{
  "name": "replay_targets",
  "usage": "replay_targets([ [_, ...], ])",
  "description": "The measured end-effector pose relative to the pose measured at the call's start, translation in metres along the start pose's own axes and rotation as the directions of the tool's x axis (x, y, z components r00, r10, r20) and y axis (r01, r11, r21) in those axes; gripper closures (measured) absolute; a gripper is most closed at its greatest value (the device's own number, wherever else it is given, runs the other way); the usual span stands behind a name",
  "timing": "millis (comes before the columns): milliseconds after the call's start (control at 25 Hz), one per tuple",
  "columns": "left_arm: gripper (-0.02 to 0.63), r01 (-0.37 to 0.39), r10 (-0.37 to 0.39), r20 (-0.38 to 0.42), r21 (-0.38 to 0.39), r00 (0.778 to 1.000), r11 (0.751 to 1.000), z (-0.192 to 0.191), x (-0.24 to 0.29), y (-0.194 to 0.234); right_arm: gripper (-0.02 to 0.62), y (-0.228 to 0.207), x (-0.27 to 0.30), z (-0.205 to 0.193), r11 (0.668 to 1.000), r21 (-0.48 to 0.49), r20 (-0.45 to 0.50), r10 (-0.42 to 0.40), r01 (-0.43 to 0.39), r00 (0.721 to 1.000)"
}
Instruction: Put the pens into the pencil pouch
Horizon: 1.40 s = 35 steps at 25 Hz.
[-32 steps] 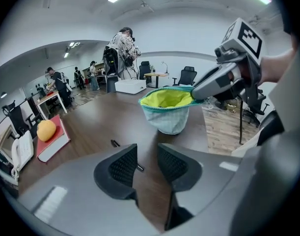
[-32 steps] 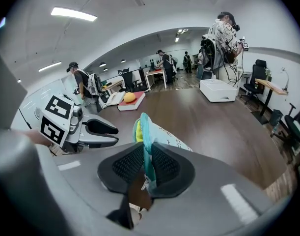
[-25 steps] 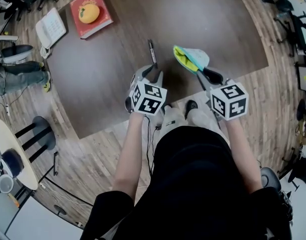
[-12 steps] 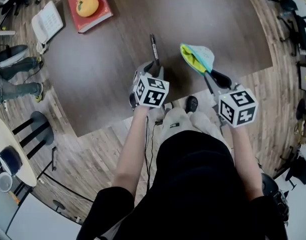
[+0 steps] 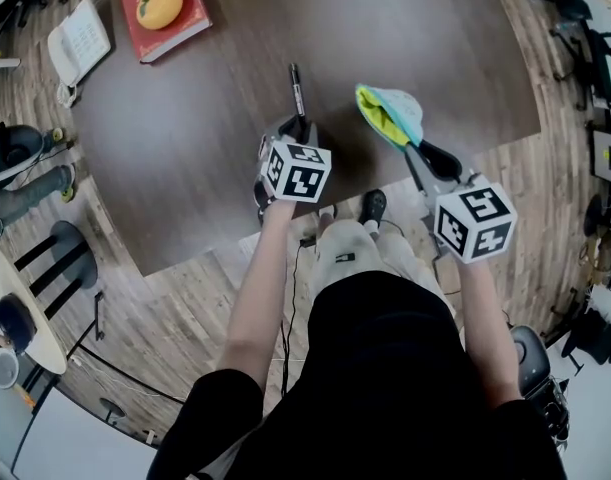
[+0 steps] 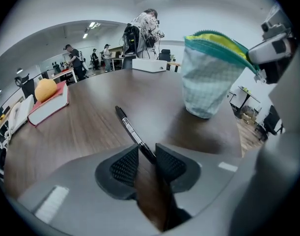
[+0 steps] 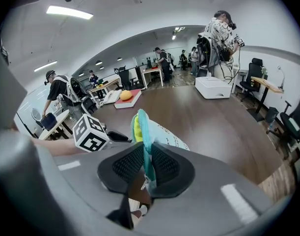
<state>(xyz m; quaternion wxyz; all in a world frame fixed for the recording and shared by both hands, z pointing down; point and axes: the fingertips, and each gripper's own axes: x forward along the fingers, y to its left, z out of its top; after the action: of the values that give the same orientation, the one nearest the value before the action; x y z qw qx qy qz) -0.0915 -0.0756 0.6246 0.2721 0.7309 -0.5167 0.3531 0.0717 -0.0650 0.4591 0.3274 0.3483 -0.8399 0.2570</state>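
Note:
A black pen (image 5: pixel 297 90) lies on the dark brown table (image 5: pixel 205 148). My left gripper (image 5: pixel 296 128) is low over its near end. In the left gripper view the pen (image 6: pixel 131 130) runs up from between the two pads. The jaws are closing, with the pen close to the right pad (image 6: pixel 170 164) and a gap at the left one. My right gripper (image 5: pixel 422 154) is shut on the zip edge of the light blue pencil pouch (image 5: pixel 390 115) with its yellow-green lining. It holds the pouch (image 7: pixel 156 132) with its mouth open, just right of the pen.
A red book (image 5: pixel 160 8) with an orange on it and a white desk phone (image 5: pixel 78 43) lie at the table's far left. A white box (image 7: pixel 212 87) sits further back. The table's near edge runs just behind both grippers, above the wood floor.
My left gripper has dropped and moved forward until the pen's near end sits between its jaws. The right gripper still holds the pouch in about the same spot.

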Motion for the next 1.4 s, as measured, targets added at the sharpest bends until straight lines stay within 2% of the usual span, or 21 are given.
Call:
replay_targets([
  [760,0.574,0.002,0.000,0.027,-0.073,1.000,0.997,-0.002,0.002,-0.001,0.535,-0.003,0.002,0.001,1.000,-0.001,0.005,-0.003,0.003,1.000],
  [1200,0.577,0.049,-0.048,0.022,-0.053,0.999,0.997,-0.003,-0.008,-0.006,0.535,-0.003,0.002,0.001,1.000,-0.004,0.010,0.000,0.000,1.000],
  [1400,0.577,0.041,-0.039,0.073,-0.031,0.997,0.999,0.008,-0.024,-0.007,0.535,-0.002,0.000,0.002,1.000,-0.008,0.015,0.005,-0.004,1.000],
])
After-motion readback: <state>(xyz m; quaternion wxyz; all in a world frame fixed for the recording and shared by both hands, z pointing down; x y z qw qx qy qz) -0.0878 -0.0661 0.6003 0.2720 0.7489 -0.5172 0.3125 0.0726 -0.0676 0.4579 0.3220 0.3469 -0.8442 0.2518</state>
